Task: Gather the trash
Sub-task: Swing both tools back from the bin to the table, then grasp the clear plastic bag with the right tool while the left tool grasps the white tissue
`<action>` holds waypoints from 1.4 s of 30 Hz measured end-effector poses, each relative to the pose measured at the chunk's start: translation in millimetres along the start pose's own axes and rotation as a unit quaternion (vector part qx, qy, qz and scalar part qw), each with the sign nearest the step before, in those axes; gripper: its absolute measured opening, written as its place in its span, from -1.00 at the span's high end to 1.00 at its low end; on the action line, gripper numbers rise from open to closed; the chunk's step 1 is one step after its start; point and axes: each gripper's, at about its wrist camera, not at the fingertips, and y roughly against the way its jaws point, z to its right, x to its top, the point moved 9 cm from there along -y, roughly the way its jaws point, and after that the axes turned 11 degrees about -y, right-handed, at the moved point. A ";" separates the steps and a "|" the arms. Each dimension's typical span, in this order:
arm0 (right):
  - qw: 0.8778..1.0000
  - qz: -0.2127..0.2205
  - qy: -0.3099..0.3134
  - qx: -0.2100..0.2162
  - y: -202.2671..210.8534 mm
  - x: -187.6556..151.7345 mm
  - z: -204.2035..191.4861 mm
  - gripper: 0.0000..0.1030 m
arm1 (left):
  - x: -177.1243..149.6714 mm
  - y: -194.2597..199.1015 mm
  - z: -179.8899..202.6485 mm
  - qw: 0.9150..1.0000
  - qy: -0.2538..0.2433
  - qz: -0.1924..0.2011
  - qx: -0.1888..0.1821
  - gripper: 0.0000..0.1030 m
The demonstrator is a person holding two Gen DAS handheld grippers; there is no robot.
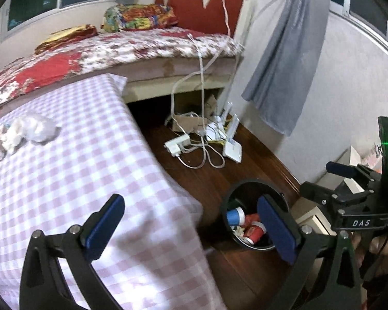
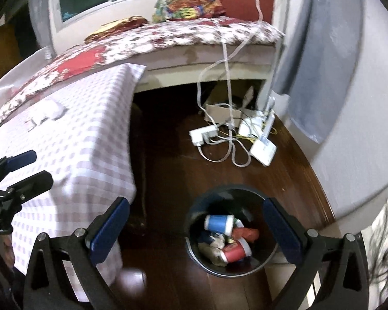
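Note:
A black round bin (image 2: 194, 254) stands on the dark wood floor and holds a blue cup (image 2: 218, 224), a red cup (image 2: 236, 252) and crumpled scraps. It also shows in the left wrist view (image 1: 226, 201). My right gripper (image 2: 196, 232) is open and empty above the bin. My left gripper (image 1: 191, 227) is open and empty over the corner of the pink checked tablecloth (image 1: 72, 170). Crumpled white tissue and wrappers (image 1: 25, 131) lie on the cloth at the far left, also seen in the right wrist view (image 2: 45, 115).
A bed with a floral cover (image 1: 132, 49) stands behind the table. White power strips, a router and tangled cables (image 1: 204, 139) lie on the floor by the bed. A grey curtain (image 1: 284, 64) hangs at the right wall.

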 end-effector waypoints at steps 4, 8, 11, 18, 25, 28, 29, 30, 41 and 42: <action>0.999 0.011 0.020 0.024 6.7 10.0 -34.3 -1.00 | -2.0 20.9 -38.8 0.999 0.019 0.017 0.032 -0.99; 0.997 0.023 0.041 0.054 9.6 24.9 -77.7 -1.00 | -12.1 40.9 -90.7 0.996 0.046 0.024 0.074 -0.99; 0.994 0.028 0.065 0.084 9.4 37.5 -120.3 -1.00 | -25.2 53.4 -131.2 0.992 0.071 0.026 0.102 -0.99; 0.978 0.038 0.141 0.149 7.5 61.4 -235.6 -1.00 | -60.9 76.0 -225.2 0.977 0.126 0.022 0.173 -0.89; 0.960 0.049 0.208 0.181 -8.0 73.7 -330.4 -0.99 | -76.8 89.4 -291.9 0.962 0.164 0.028 0.214 -0.76; 0.956 0.042 0.226 0.183 -25.9 75.8 -356.5 -0.95 | -77.5 85.8 -309.2 0.960 0.171 0.028 0.222 -0.76; 0.955 0.038 0.231 0.183 -32.4 75.5 -362.3 -0.91 | -78.3 85.7 -313.3 0.959 0.171 0.027 0.223 -0.76; 0.954 0.033 0.237 0.180 -42.3 75.2 -369.9 -0.87 | -78.8 82.9 -317.7 0.959 0.171 0.026 0.224 -0.76; 0.953 -0.019 0.257 0.158 -141.1 74.5 -396.9 -0.79 | -77.9 42.8 -357.4 0.959 0.180 0.012 0.220 -0.72; 0.953 -0.023 0.256 0.157 -148.4 76.4 -397.8 -0.78 | -75.9 38.4 -360.2 0.959 0.181 0.012 0.218 -0.71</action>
